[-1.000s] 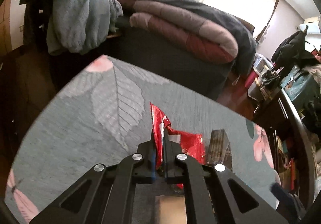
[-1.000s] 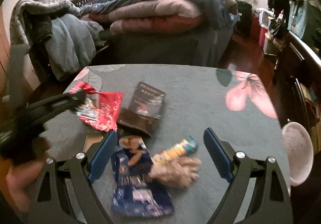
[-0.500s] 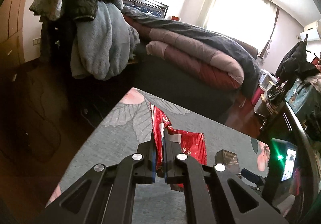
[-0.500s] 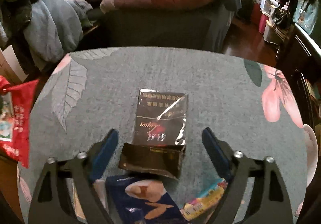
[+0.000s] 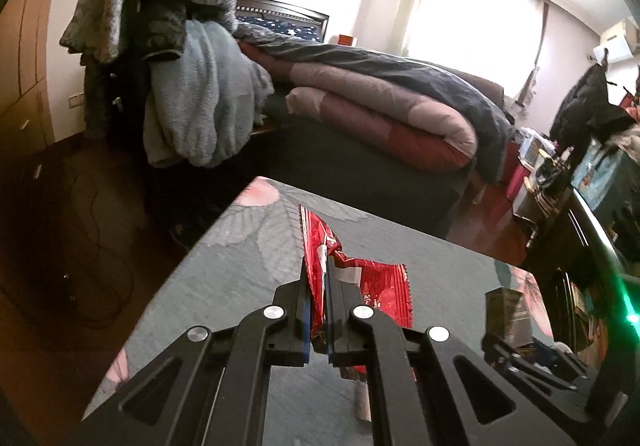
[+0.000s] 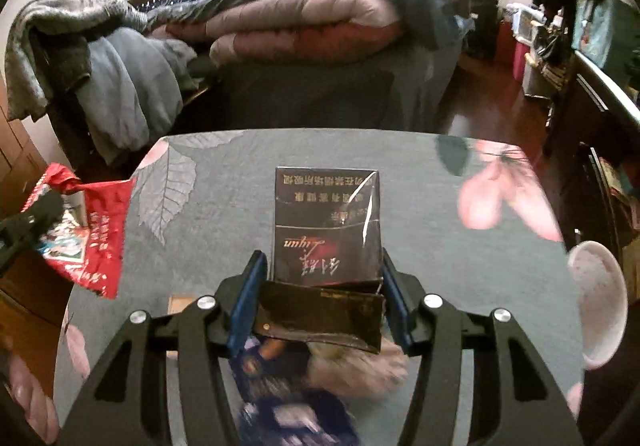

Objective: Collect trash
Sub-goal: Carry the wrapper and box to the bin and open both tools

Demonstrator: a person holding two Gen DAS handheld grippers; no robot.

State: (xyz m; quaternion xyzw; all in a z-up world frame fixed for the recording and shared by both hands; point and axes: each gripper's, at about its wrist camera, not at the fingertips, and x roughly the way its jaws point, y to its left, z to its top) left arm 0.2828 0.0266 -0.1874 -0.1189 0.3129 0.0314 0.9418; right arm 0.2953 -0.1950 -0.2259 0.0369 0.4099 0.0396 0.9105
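Trash in both grippers over the counter

Trash of two kinds is in hand; the left gripper (image 5: 318,310) has its fingers (image 5: 298,316) pressed almost together on a red wrapper (image 5: 376,286), which stands up between them and spreads out to the right; in the right wrist view the same red wrapper (image 6: 94,234) hangs beyond the left edge of the counter (image 6: 224,206), clear of the surface. The right gripper (image 6: 322,300) has its fingers (image 6: 250,294) set on either side of a dark cigarette box (image 6: 326,222), the blue pads touching its sides near the open flap end; whether the box is lifted off the counter or lies on it I cannot tell. Below the box, blurred, lie a dark blue packet (image 6: 280,386) and a pinkish crumpled wad (image 6: 356,370). A pink-white bowl (image 6: 598,302) sits at the counter's right edge. Beyond the counter is a bed (image 6: 304,18) with a folded quilt, and a heap of clothes (image 6: 108,86) to its left.
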